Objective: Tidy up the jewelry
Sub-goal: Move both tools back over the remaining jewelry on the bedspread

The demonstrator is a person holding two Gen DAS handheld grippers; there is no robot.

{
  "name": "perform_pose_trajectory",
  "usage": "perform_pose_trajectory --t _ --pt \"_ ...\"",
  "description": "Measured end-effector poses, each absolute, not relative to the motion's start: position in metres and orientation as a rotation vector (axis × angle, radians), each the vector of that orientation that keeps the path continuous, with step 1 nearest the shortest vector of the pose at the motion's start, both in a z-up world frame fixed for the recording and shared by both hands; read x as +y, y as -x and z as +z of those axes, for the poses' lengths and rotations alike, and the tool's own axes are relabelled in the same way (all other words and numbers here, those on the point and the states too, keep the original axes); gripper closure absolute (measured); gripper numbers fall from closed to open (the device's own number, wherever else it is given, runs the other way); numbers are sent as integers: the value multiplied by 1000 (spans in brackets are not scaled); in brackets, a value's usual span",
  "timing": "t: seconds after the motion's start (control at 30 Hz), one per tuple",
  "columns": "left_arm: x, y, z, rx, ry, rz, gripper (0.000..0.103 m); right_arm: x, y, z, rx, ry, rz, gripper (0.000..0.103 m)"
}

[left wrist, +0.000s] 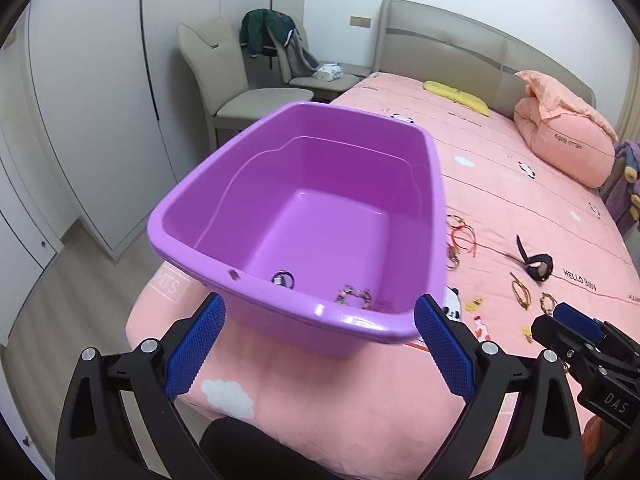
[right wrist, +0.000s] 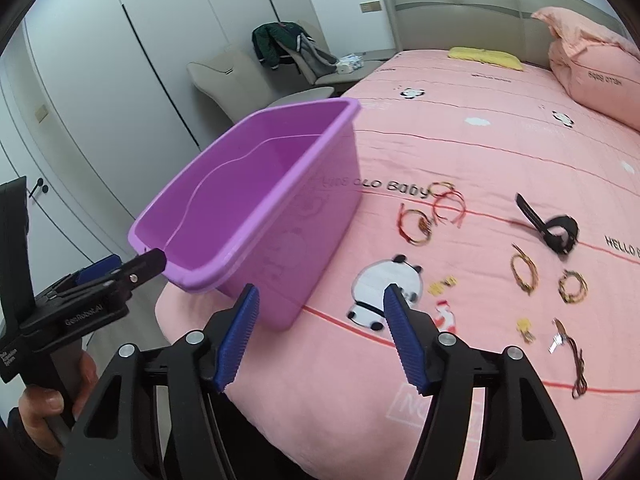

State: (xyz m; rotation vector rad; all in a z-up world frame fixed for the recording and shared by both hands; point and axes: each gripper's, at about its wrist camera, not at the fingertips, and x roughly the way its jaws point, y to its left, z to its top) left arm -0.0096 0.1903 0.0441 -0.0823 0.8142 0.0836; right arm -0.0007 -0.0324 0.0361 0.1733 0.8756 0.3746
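On the bed: we had a purple tub [left wrist: 304, 216] standing at the corner of the pink bedspread [right wrist: 460, 140], with most of the jewelry lying loose to its right.
Left gripper [left wrist: 320, 348]: its jaws were spread wide and empty, just short of the tub's near rim.
Right gripper [right wrist: 320, 336]: its jaws were likewise parted, holding nothing, above the panda print beside the tub.
Jewelry: red cord bracelets [right wrist: 448, 204], two brown beaded loops [right wrist: 524, 268], small yellow charms [right wrist: 442, 282] and a black strap [right wrist: 552, 228] lay scattered, well apart from each other.
Step in hand: we judged a pick came next; taking the nearest charms first, pinching low on the cloth without gathering fabric, seemed best.
Left hand's job: steadying the tub's rim would help, since it sat close to the bed's edge.
Left view only: a ring [left wrist: 283, 279] and a beaded bracelet [left wrist: 354, 296] already lay inside the tub.
Right view only: a brown cord with a metal clasp [right wrist: 568, 352] lay far right.
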Motion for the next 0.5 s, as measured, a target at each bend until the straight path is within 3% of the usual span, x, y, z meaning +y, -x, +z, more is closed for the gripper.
perform_pose_trajectory --t 0.5 --pt "64 31 11 834 9 -166 8 -156 66 3 860 -240 133 40"
